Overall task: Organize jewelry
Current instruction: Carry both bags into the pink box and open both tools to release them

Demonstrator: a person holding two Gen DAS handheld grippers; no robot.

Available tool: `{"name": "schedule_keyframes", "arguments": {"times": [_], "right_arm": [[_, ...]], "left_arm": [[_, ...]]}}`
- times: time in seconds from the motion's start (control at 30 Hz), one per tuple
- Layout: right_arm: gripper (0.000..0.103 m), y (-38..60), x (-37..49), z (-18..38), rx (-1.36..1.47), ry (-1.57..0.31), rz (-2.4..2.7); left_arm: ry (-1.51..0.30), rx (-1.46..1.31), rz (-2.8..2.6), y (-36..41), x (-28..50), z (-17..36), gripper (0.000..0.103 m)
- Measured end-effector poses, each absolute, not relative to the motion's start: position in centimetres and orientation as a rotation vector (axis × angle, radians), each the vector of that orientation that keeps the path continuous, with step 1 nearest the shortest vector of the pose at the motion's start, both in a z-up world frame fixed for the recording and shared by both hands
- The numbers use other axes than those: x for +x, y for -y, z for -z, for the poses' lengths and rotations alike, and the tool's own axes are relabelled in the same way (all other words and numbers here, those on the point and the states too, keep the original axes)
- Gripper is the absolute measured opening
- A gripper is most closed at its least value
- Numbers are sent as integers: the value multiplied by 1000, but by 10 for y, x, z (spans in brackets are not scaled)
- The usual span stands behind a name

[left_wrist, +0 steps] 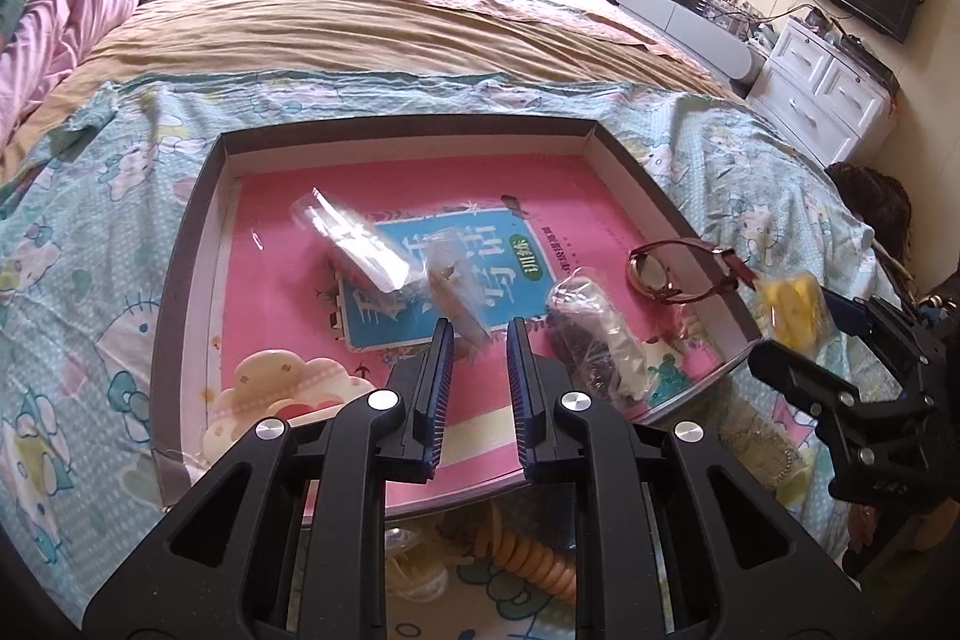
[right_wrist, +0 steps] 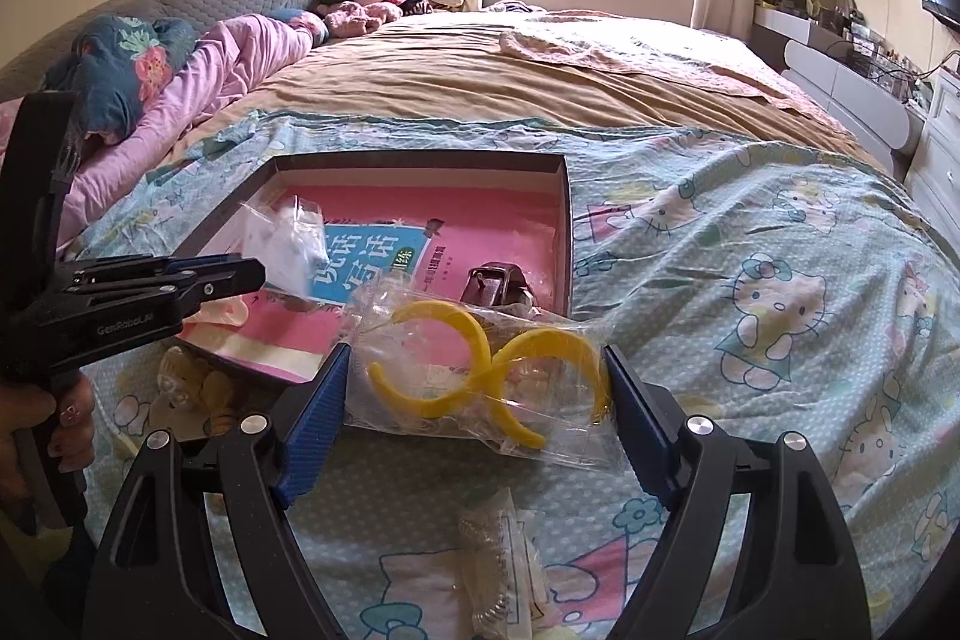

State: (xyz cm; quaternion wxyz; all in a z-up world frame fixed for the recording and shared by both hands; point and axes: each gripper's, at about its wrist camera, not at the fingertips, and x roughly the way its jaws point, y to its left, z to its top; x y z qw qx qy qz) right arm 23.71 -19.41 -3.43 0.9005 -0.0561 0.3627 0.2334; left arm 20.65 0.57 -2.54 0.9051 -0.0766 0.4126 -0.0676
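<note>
Right tool grips a clear bag of yellow bangles; left tool narrow, empty; several bags already in the grey box, others remain on the bed.

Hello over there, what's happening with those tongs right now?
Left tongs shut, empty, over the tray. Right tongs wide around bagged yellow bangles, just short of tray. Watch sits at the near corner.

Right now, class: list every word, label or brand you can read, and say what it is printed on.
"GenRobot.AI": side of the left gripper.
"说话写话": blue title panel of the pink book.
"训练": green badge on that book.
Small print line beside the title: too small to read.
</note>
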Motion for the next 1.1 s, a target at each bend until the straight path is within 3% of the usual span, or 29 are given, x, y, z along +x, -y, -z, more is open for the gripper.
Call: {"name": "schedule_keyframes", "arguments": {"times": [0.2,0.57,1.1], "right_arm": [[80,185,248,41,-132,-753,-480],[80,164,271,45,-171,-738,-489],[83,162,272,55,-167,-788,-485]], "left_arm": [[-866,-164,134,-11,208,30,18],[-855,-169,98,-20,202,24,43],[-837,-183,90,-25,194,14,59]]}}
